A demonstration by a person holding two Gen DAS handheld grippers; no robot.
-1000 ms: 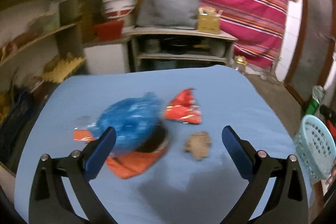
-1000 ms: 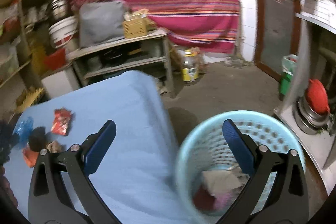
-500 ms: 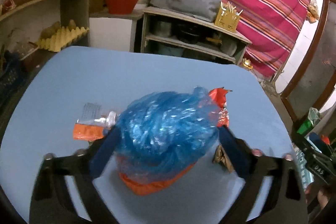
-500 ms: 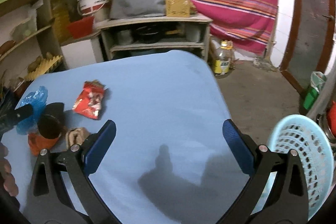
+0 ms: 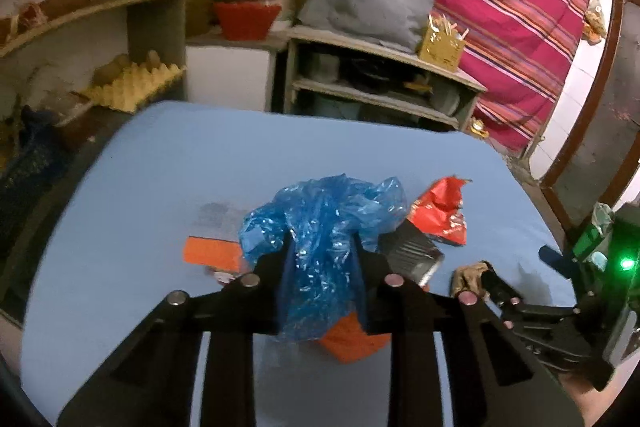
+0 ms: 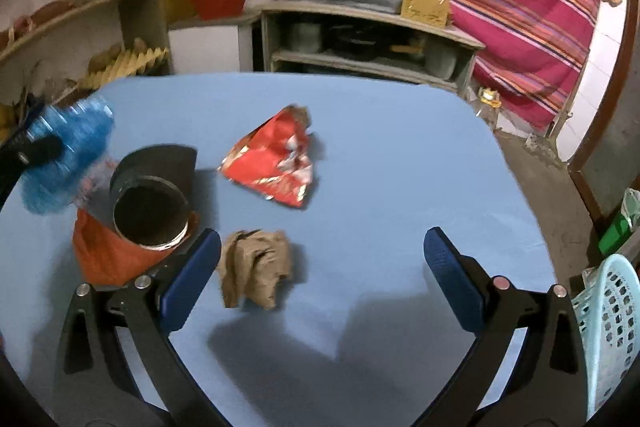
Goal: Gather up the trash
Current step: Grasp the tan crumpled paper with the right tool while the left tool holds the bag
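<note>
A crumpled blue plastic bag (image 5: 320,223) sits squeezed between the pads of my left gripper (image 5: 320,255), whose jaws are closing on it; the bag (image 6: 68,155) also shows at the left edge of the right wrist view. Beside it lie a black tin (image 6: 150,203) on its side, an orange wrapper (image 6: 104,251) under the tin, and a red foil wrapper (image 6: 276,159). My right gripper (image 6: 320,267) is open low over the blue table (image 6: 400,147). A ball of brown paper (image 6: 254,267) lies just inside its left finger, untouched.
A light blue laundry-style basket (image 6: 608,319) stands on the floor past the table's right edge. A flat orange packet (image 5: 210,251) lies left of the bag. Shelves, a bucket and a striped curtain stand beyond the table's far edge.
My left gripper's jaws have come together from wide open onto the blue bag. The right gripper swung left from above the basket to the trash on the table.
</note>
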